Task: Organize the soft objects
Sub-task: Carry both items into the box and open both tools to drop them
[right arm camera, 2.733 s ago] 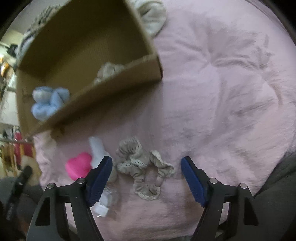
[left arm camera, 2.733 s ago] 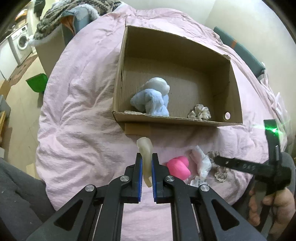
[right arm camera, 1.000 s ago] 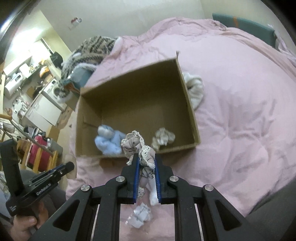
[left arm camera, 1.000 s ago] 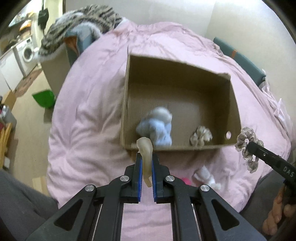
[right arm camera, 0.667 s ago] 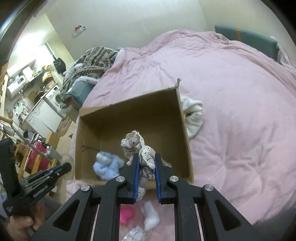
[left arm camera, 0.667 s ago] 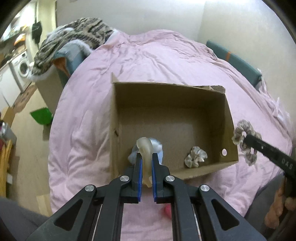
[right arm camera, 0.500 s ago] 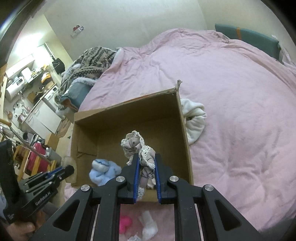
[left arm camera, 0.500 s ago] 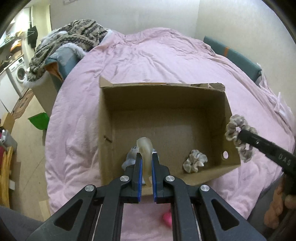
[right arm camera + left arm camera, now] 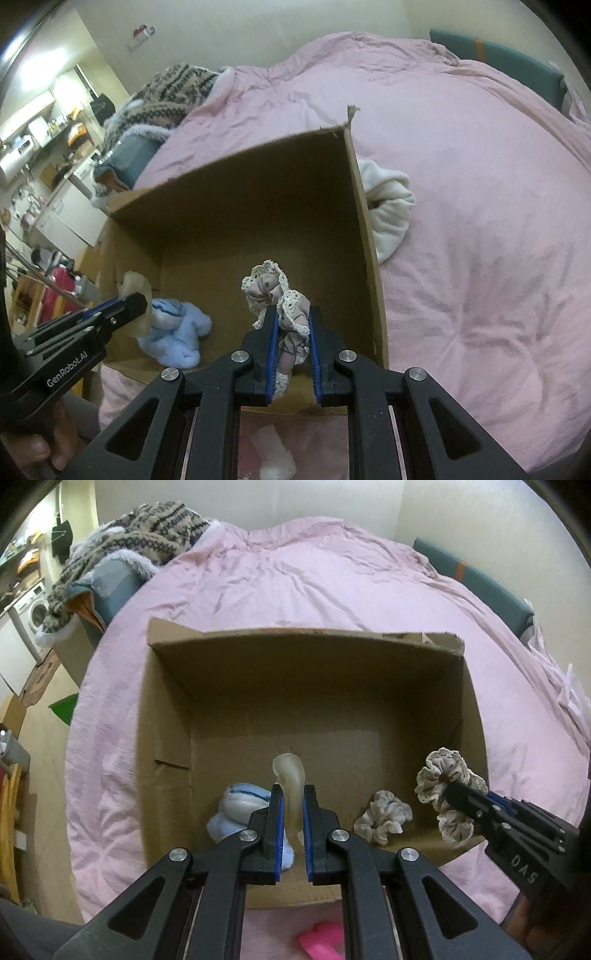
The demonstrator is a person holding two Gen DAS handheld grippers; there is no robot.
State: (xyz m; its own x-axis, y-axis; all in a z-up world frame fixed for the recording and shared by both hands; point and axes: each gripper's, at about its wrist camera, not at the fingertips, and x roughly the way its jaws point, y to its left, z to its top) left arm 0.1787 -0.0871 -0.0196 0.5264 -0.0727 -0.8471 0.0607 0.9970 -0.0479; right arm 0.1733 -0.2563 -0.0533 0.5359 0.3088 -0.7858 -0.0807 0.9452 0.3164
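An open cardboard box (image 9: 306,672) lies on a pink duvet. My left gripper (image 9: 292,805) is shut on a translucent cream soft piece (image 9: 290,775) and holds it above the box's near left part. My right gripper (image 9: 291,325) is shut on a lace-edged beige scrunchie (image 9: 275,295) above the box's near right part; it also shows in the left wrist view (image 9: 448,786). In the box lie a light blue plush toy (image 9: 240,808) and a second beige scrunchie (image 9: 382,818). The left gripper shows in the right wrist view (image 9: 127,312).
A pink heart-shaped item (image 9: 321,936) and a white soft piece (image 9: 275,456) lie on the duvet (image 9: 314,583) in front of the box. A white cloth (image 9: 388,210) lies against the box's right wall. A knitted blanket (image 9: 129,535) is heaped at the far left.
Both grippers have moved forward with their loads, from in front of the box to above its inside. The right gripper earlier closed on the scrunchie and lifted it off the duvet.
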